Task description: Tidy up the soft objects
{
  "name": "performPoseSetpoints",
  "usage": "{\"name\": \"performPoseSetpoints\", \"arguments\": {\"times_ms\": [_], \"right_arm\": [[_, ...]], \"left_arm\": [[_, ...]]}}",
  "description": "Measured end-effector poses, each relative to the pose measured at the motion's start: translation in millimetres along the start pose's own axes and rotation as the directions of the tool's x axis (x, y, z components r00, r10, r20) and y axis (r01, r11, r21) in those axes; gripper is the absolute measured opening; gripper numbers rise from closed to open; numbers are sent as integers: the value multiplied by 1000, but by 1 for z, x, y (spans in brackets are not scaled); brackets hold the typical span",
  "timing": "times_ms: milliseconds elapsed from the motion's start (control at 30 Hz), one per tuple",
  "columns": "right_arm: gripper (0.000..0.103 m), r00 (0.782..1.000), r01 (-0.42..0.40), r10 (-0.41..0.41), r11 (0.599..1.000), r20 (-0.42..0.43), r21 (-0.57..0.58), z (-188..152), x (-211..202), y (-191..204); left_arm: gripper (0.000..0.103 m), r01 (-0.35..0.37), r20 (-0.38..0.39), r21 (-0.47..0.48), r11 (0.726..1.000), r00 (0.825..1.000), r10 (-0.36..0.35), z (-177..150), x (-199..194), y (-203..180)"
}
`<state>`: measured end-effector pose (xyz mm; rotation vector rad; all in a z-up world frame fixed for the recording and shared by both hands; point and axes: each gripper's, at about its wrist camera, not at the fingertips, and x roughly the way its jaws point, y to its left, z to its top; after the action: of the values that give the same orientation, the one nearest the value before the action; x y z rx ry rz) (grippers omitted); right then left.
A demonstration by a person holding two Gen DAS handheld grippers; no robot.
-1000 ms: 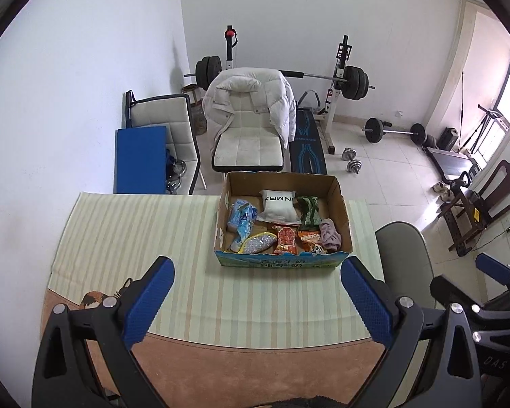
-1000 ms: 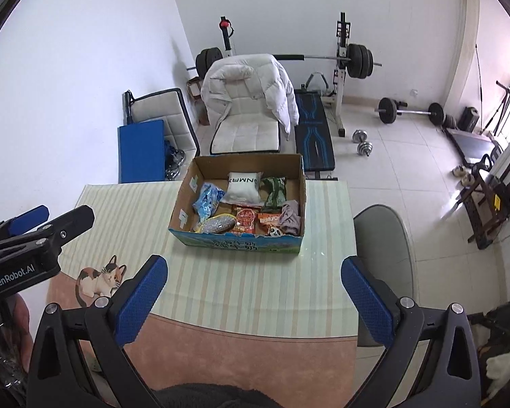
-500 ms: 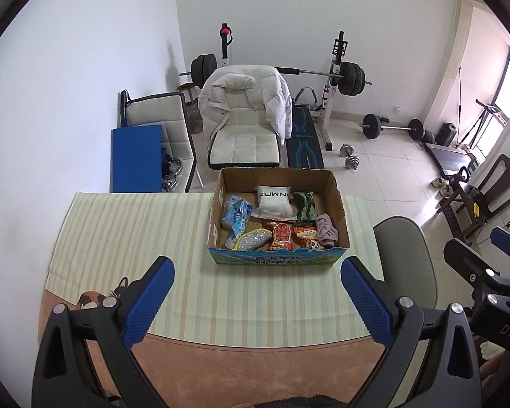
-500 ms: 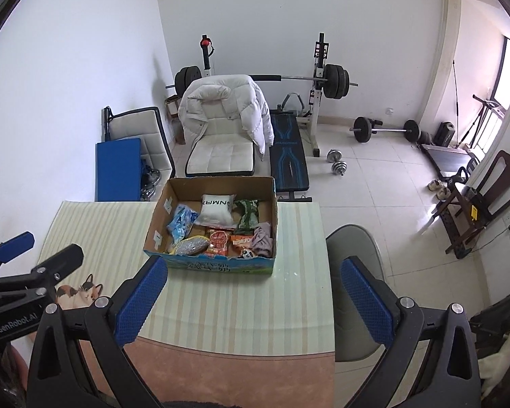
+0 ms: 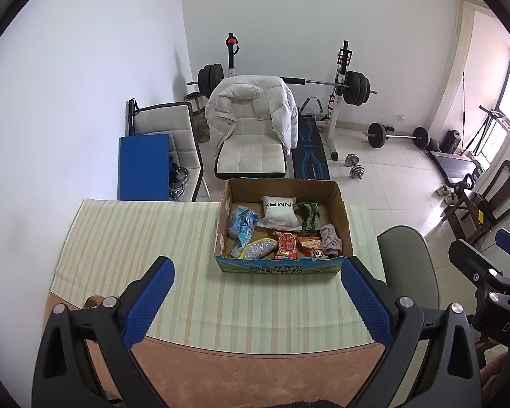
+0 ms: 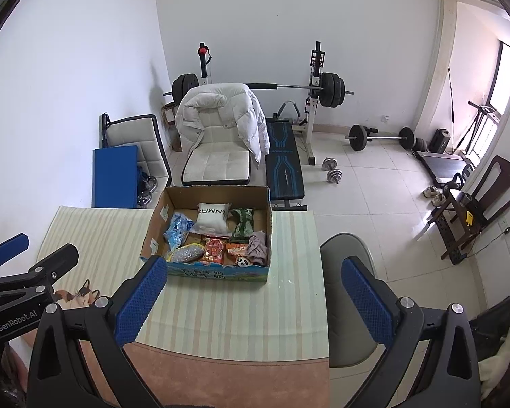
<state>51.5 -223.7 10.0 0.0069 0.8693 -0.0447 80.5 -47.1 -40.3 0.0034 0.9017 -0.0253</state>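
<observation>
An open cardboard box (image 5: pixel 342 210) (image 6: pixel 268 210) stands on the striped tablecloth at the table's far side. It holds several soft things: a white pillow pack (image 5: pixel 278 211) (image 6: pixel 211 218), a blue bag (image 5: pixel 242 221), a green bag (image 5: pixel 308 217), red snack packs (image 5: pixel 287 244), a silver pouch (image 5: pixel 260 249) and a pink cloth (image 5: pixel 330 240) (image 6: pixel 257 247). My left gripper (image 5: pixel 256 302) is open and empty, high above the table's near side. My right gripper (image 6: pixel 253 301) is open and empty, level with it to the right.
A grey chair (image 6: pixel 350 292) stands at the table's right edge. Behind the table are a white chair with a white jacket (image 5: pixel 251 129), a blue mat (image 5: pixel 143 166), a weight bench with a barbell (image 5: pixel 336 85) and dumbbells on the tiled floor.
Both grippers have risen and drawn back a little, so the box looks smaller and farther. Both stay open. Nothing in the box has moved.
</observation>
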Motion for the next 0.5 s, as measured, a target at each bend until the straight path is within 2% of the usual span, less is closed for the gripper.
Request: {"name": "performPoseSetpoints", "arguments": {"times_ms": [500], "right_arm": [[103, 1000, -9, 9, 1000, 11, -3, 1, -3, 3]], "left_arm": [[101, -6, 6, 7, 1000, 1000, 6, 0, -6, -2]]}}
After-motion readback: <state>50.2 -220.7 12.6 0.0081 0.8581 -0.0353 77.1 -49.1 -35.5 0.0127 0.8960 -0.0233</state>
